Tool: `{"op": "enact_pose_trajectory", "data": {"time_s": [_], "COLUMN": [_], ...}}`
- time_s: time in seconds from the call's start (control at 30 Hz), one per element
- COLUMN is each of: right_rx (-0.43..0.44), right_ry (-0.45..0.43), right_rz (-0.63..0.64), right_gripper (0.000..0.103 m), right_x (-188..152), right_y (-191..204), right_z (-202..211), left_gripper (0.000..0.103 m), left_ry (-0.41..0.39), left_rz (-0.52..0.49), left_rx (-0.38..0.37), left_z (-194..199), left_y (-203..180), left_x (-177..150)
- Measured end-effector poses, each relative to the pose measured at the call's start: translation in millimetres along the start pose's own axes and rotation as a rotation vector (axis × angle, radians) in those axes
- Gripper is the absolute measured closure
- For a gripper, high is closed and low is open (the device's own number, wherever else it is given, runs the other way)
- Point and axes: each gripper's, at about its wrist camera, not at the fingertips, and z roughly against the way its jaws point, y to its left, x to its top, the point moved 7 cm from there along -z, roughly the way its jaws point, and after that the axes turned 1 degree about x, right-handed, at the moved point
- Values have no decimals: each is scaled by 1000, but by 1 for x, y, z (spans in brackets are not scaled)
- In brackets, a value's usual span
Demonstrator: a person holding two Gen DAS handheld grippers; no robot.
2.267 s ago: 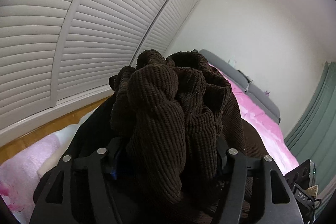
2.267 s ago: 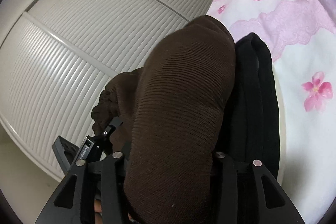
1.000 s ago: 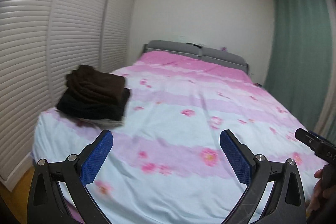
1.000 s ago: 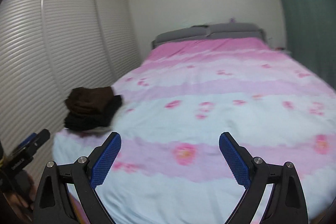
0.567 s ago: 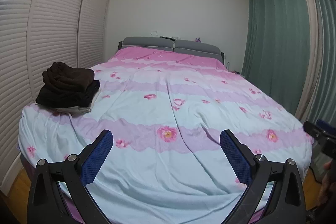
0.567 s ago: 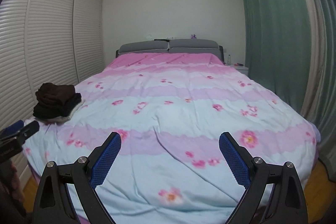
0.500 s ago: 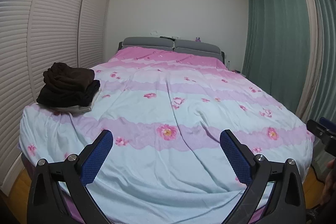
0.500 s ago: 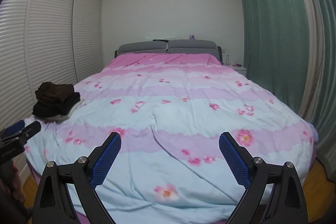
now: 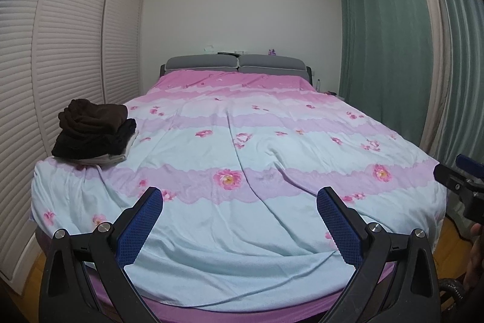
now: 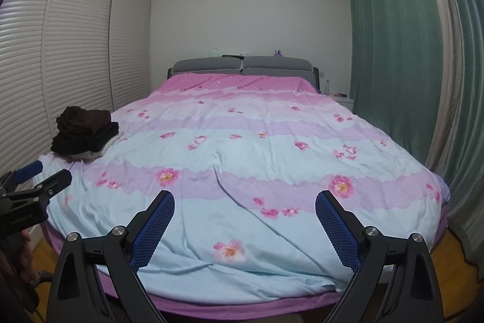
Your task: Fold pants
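Observation:
The folded brown corduroy pants lie on top of a small stack of folded dark and white clothes at the bed's left edge; they also show in the right wrist view. My left gripper is open and empty, held back at the foot of the bed. My right gripper is open and empty too, also at the foot. Each gripper shows at the edge of the other's view: the right gripper and the left gripper.
A large bed with a pink, lilac and pale blue flowered cover fills the room. White louvred wardrobe doors stand along the left, green curtains on the right, a grey headboard at the far wall. Wooden floor surrounds the bed.
Both grippers let go of the brown pants on the stack, opened, and drew back to the foot of the bed. Over the last half second the views have barely shifted.

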Motion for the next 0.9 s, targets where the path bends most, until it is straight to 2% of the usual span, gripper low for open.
{"op": "enact_pose_trajectory", "data": {"time_s": [0.9], "right_rx": [-5], "right_ry": [-20], "right_rz": [-55], "right_gripper": [8], "right_x": [3], "right_y": [-8], "right_z": [10], "left_gripper": [0], "left_ry": [-3], "left_rz": [3], "left_rx": [19], "left_z": [7], "left_y": [1], "left_x": [2]}}
